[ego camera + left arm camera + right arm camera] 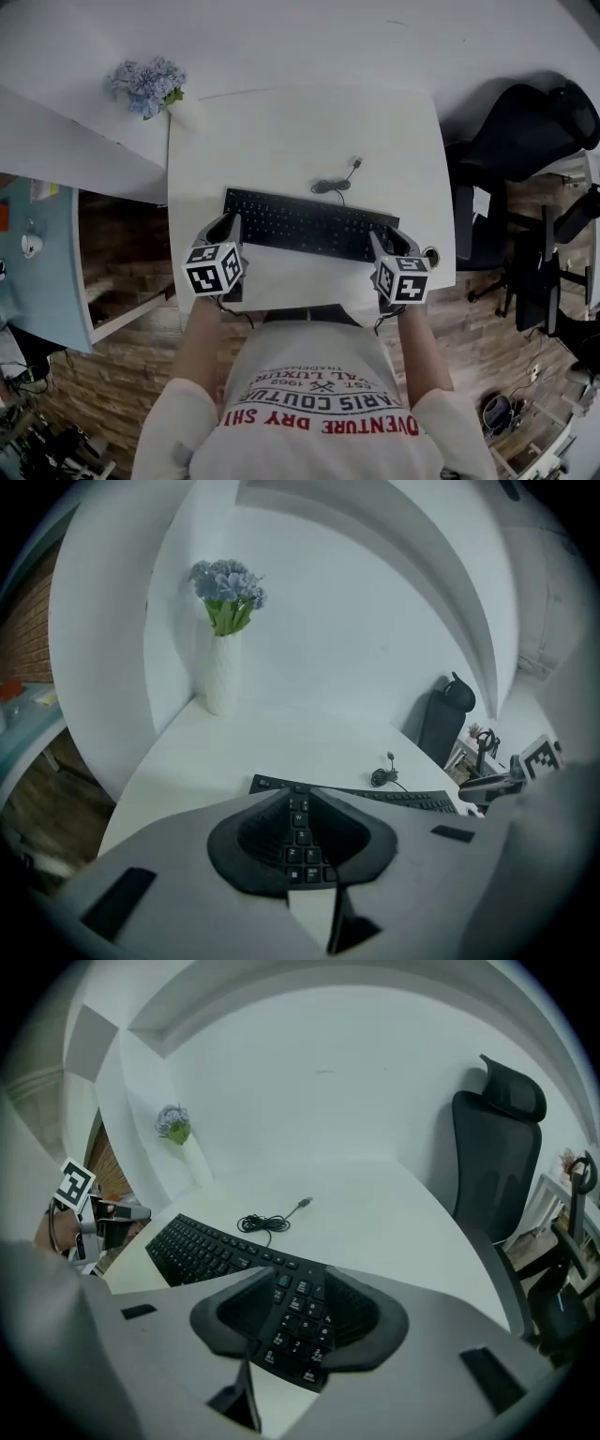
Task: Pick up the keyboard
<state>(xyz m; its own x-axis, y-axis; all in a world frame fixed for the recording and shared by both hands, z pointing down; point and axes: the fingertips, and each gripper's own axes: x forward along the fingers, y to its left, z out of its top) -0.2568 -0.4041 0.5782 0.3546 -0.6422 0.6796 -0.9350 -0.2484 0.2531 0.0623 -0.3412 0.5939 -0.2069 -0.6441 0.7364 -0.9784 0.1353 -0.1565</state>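
Two tools hang at the near edge of the surface (pixel 281 131), one at each end of the keyboard (pixel 305 225), which lies flat on it with its long side toward me. My left tool (pixel 300 794) has its jaws all but together and nothing clamped. As it stands, I judge it would only bump down on the keys at the left end rather than take hold, so it must spread first. My right tool (pixel 299 1272) has its jaws apart and empty, with the number pad showing between them at the right end. My worry is an uneven lift: with one end gripped and the other not, the thin board would pivot or slip. Beyond it the loosely coiled cable (pixel 330 184) rests on the surface and could drag or snag as the keyboard rises. The vase of flowers (pixel 148 84) stands well apart at the far left corner.
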